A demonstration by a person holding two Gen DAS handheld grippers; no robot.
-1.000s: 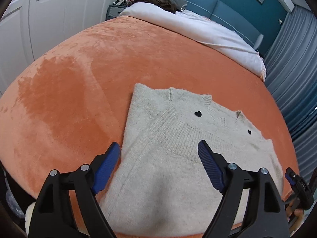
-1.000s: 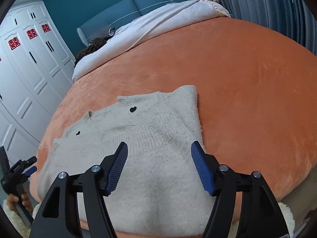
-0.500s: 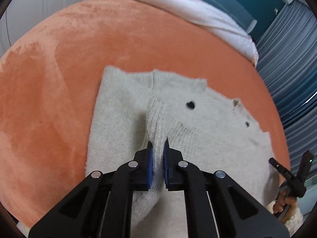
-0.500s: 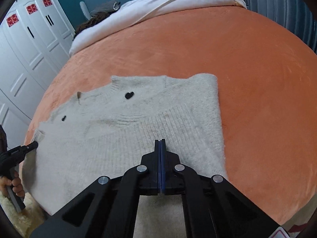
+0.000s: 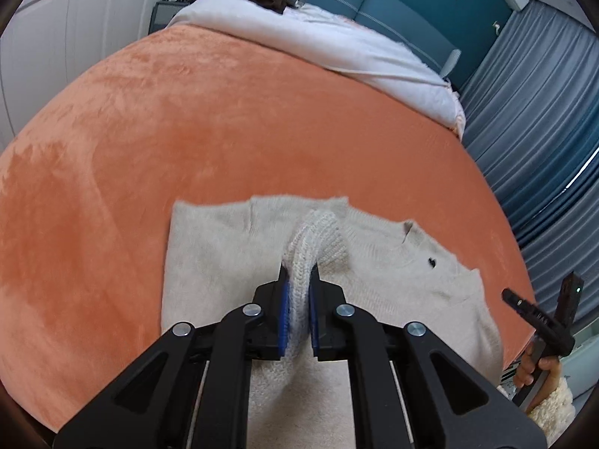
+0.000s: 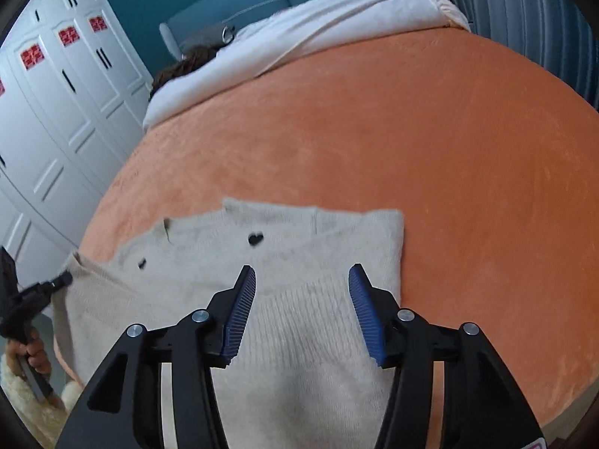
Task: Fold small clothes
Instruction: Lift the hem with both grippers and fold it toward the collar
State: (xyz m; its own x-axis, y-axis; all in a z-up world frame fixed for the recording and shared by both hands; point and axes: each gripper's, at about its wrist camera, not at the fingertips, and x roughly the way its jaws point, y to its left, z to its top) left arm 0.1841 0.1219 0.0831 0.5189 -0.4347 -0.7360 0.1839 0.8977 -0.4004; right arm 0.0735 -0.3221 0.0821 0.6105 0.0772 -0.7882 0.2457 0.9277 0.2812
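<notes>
Sweater: your beige knit sweater [image 5: 232,262] lies flat near the foot edge of the bed, on the orange blanket [image 5: 224,131], collar toward the headboard.
Left hand-held gripper [image 5: 299,292]: clamped on a pinched ridge of ribbed knit, which rises off the bed between the blue pads.
Right hand-held gripper [image 6: 302,307]: its jaws have just been opening; they stand apart above the sweater's body with no cloth pressed between the pads.
Risk, one-sided lift: if you raise the left pinch alone, the sweater will likely drag and skew.
Risk, grip depth: you may hold only the top layer, so the fold could peel apart.
Risk, right side: close too shallow and the fuzzy knit may slip free.
</notes>
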